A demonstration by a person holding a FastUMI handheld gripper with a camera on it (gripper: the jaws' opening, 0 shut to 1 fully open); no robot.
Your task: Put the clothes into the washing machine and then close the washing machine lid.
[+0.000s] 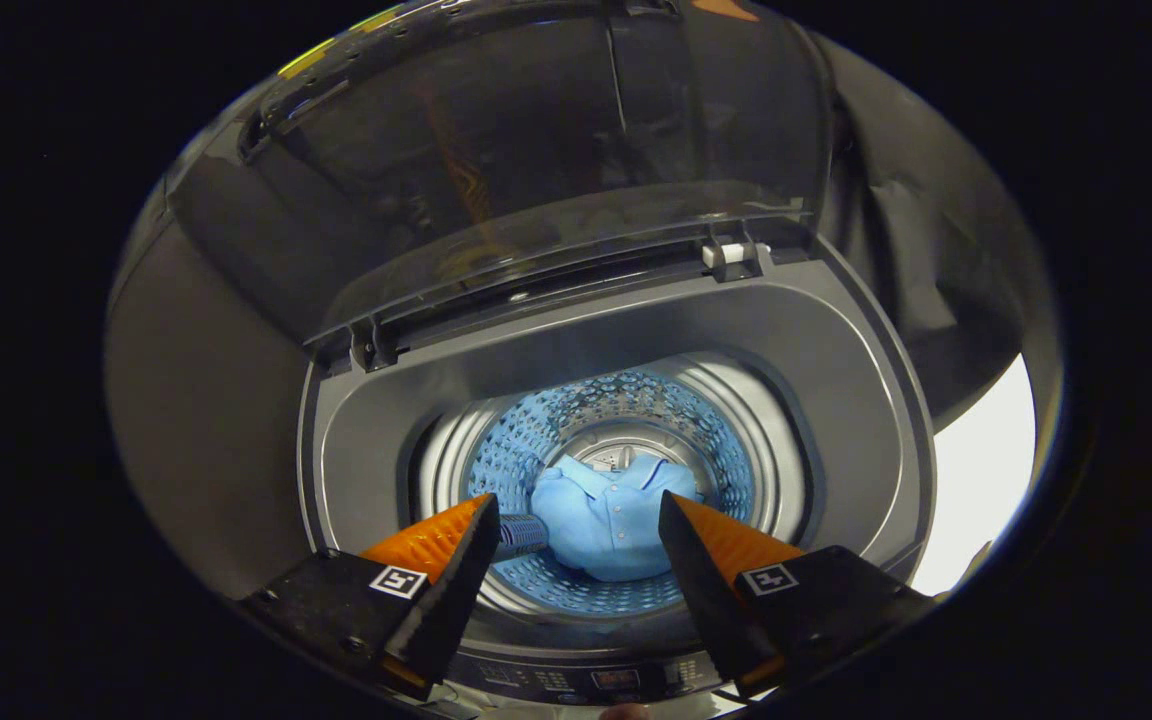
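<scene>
Claw agape above shirt

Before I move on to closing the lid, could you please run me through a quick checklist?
1. Blue shirt inside the drum: ok.
2. Tongs open, holding nothing: ok.
3. Tongs clear of the shirt, which lies beyond the fingers: ok.
4. Lid raised upright behind the opening: ok.
5. Nothing draped over the tub rim: ok.
6. More clothes still waiting outside: cannot tell.
</scene>
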